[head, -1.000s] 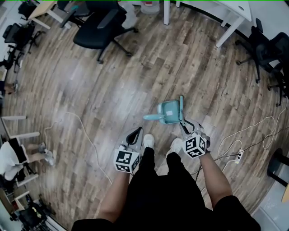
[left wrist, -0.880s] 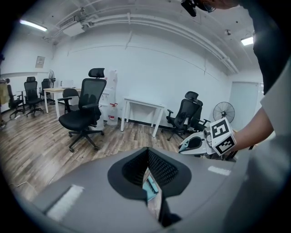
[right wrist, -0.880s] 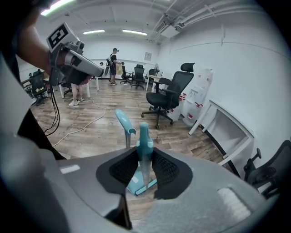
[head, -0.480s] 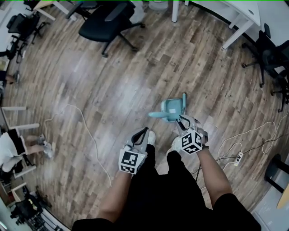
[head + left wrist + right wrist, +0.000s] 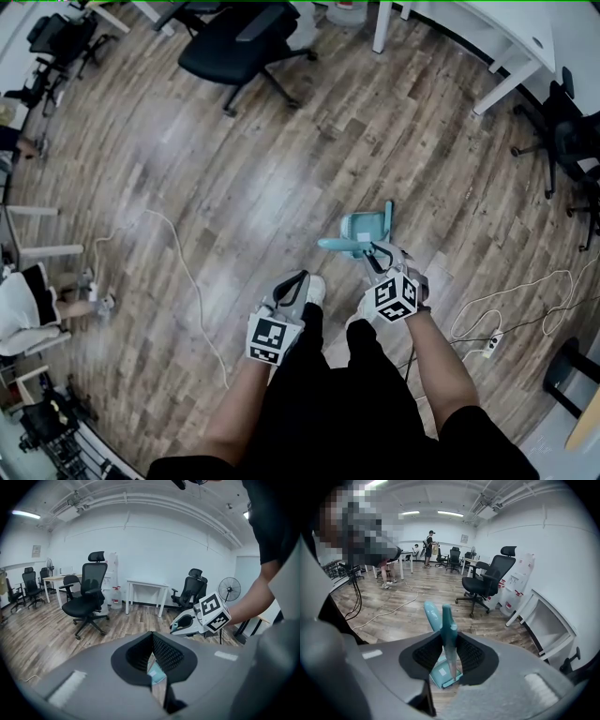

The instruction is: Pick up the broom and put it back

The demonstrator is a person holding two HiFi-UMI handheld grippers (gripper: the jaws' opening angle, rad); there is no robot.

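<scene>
Head view: the right gripper (image 5: 377, 251) is clamping the slim handle of the teal broom (image 5: 388, 217) just beyond the shoes, with the dustpan (image 5: 356, 227) hanging beside it above the floor. The left gripper (image 5: 298, 279) is riding closed and empty. Compared with a second ago, the office chair (image 5: 246, 39) is sitting further right and the grip looks unchanged. A white cable (image 5: 183, 272) is trailing to the left, a tripping risk.

Right gripper view: the pads are pinching the handle. It could pivot between them and shake the dustpan loose.

Left gripper view: the jaws are resting together, holding nothing.

Bright ceiling strip lights (image 5: 450, 513); glare on wood floor (image 5: 178, 122); fisheye-warped edges
</scene>
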